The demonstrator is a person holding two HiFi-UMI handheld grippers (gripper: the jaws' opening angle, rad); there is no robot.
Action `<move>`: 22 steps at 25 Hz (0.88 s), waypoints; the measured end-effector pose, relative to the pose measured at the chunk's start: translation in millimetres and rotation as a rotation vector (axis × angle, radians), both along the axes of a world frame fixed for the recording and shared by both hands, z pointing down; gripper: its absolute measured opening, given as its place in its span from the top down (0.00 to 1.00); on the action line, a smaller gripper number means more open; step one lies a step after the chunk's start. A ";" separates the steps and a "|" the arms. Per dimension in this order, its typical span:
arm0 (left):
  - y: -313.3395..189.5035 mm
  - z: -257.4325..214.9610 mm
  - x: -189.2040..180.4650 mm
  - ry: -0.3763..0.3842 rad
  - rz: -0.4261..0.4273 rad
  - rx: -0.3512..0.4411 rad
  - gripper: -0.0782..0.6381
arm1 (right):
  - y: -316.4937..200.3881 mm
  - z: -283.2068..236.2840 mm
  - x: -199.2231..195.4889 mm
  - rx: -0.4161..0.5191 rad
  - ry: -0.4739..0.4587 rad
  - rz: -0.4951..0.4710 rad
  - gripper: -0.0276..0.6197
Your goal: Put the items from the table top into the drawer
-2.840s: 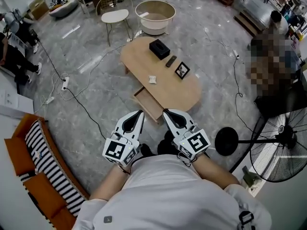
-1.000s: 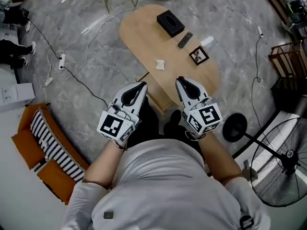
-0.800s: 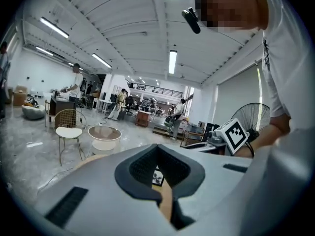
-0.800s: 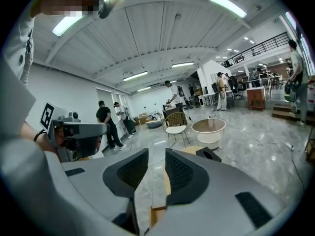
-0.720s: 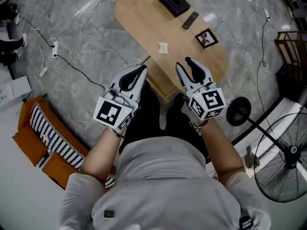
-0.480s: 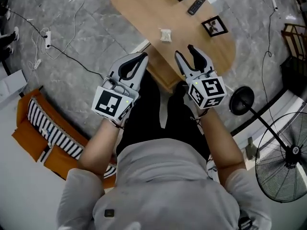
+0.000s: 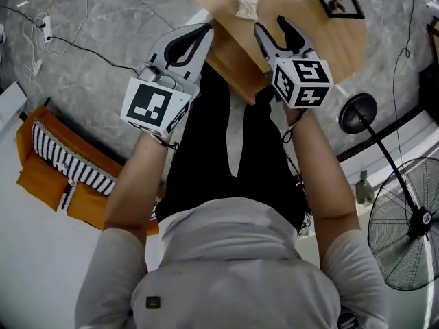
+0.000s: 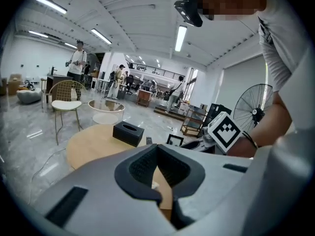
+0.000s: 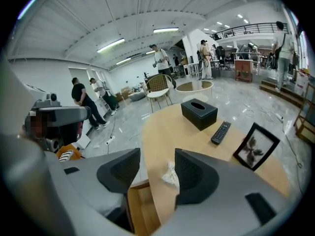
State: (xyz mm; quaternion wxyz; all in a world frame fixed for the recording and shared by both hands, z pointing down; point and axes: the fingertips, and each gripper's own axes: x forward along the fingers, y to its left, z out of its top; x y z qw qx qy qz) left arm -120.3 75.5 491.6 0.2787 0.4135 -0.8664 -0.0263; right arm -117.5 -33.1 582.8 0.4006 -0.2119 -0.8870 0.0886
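Observation:
The wooden table (image 7: 322, 36) carries a white crumpled item (image 7: 245, 5) and a framed picture (image 7: 339, 0). Its drawer (image 7: 236, 60) stands pulled out below the near edge. In the right gripper view I also see a black tissue box (image 9: 199, 113), a remote (image 9: 221, 132), the picture (image 9: 256, 146) and the white item (image 9: 171, 175). My right gripper (image 7: 273, 27) hangs over the drawer just short of the white item. Its jaws have just been opening and hold nothing. My left gripper (image 7: 204, 29) is shut and empty beside the drawer's left.
A standing fan (image 7: 405, 232) with a round base (image 7: 357, 112) is at the right. An orange and striped seat (image 7: 62, 163) lies left, with cables (image 7: 41, 26) on the floor. Beyond the table are a wire chair (image 8: 66, 102) and several people.
Both grippers have dropped toward the table's near edge and the drawer. The right jaws went from shut to wide open. The left stayed shut.

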 end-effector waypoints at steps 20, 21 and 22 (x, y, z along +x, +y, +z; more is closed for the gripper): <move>9.0 147.0 -10.2 0.128 -0.019 -0.025 0.88 | 16.1 190.4 -28.7 0.053 0.172 0.031 0.56; 11.1 149.6 -9.7 0.134 -0.025 -0.021 0.88 | 16.9 194.8 -29.7 0.063 0.174 0.035 0.56; 12.8 151.9 -9.6 0.140 -0.033 -0.018 0.88 | 17.6 199.7 -30.6 0.073 0.179 0.038 0.55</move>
